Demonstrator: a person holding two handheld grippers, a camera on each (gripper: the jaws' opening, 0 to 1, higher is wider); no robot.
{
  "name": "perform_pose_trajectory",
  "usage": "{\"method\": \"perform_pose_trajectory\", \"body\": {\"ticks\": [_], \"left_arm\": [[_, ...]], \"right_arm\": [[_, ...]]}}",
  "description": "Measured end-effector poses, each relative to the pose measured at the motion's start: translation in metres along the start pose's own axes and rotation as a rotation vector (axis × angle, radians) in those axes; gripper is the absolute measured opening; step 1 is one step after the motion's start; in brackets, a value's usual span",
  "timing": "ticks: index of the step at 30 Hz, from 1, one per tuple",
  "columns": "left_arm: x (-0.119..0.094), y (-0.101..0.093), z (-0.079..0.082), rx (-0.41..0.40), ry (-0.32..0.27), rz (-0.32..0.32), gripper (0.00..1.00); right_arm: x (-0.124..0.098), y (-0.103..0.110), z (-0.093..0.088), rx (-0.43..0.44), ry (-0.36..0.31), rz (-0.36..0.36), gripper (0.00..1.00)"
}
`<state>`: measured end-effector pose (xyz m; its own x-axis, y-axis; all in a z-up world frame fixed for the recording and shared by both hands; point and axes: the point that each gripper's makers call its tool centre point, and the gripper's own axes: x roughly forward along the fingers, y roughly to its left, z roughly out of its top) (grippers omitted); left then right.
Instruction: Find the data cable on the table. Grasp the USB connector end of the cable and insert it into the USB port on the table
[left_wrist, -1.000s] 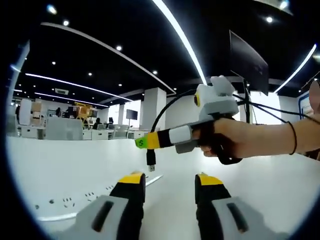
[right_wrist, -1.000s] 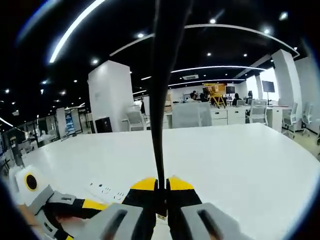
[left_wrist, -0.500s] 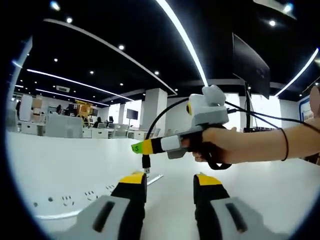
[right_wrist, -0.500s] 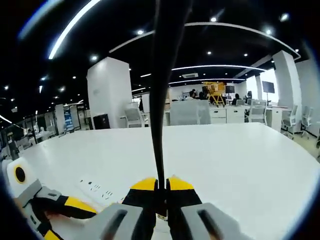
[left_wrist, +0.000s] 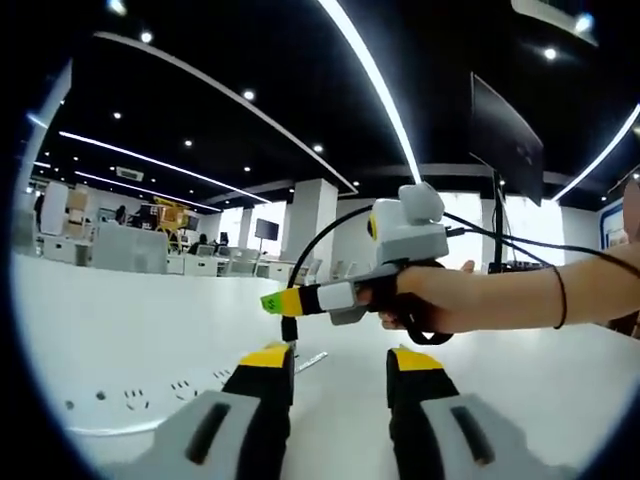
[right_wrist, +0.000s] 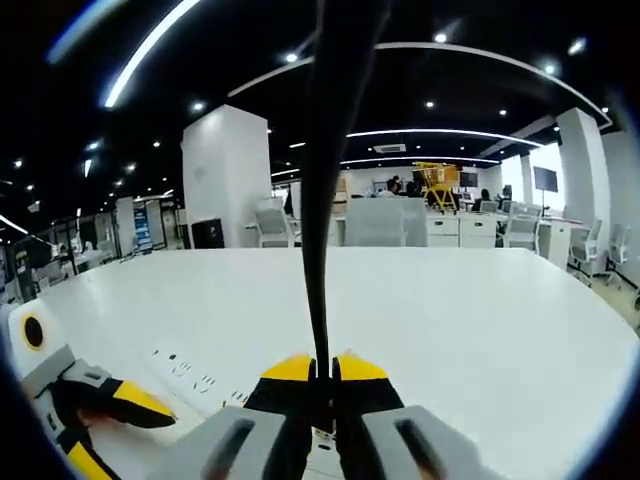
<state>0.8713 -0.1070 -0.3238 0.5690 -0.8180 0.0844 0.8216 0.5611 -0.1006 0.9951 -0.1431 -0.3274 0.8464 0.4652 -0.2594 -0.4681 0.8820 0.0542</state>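
In the left gripper view: set behind the grey, yellow-tipped left gripper (left_wrist: 340, 357), looking forward along its parted jaws, low over the white table (left_wrist: 120, 320). Faces the grey, yellow-nosed right gripper (left_wrist: 275, 301) side-on, near ahead, reaching in from the right.

In the right gripper view: set behind that gripper, looking along its pressed-together jaws, low over the tabletop, with the black cable (right_wrist: 318, 200) very near the lens, dead ahead. Catches the left gripper close at lower left.

Shared by both: the tabletop, the row of recessed sockets (left_wrist: 130, 393) ahead-left of each gripper's jaws, the far yellow machine (left_wrist: 165, 215) beyond.
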Motion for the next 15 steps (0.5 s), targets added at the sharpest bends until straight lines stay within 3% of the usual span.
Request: {"method": "perform_pose_trajectory", "body": {"ticks": [15], "left_arm": [[0.0012,0.0001,0.0009,-0.004,0.000,-0.001,0.37]], "right_arm": [[0.0048,-0.0061,-0.0014,-0.033,0.011,0.003,0.08]]}}
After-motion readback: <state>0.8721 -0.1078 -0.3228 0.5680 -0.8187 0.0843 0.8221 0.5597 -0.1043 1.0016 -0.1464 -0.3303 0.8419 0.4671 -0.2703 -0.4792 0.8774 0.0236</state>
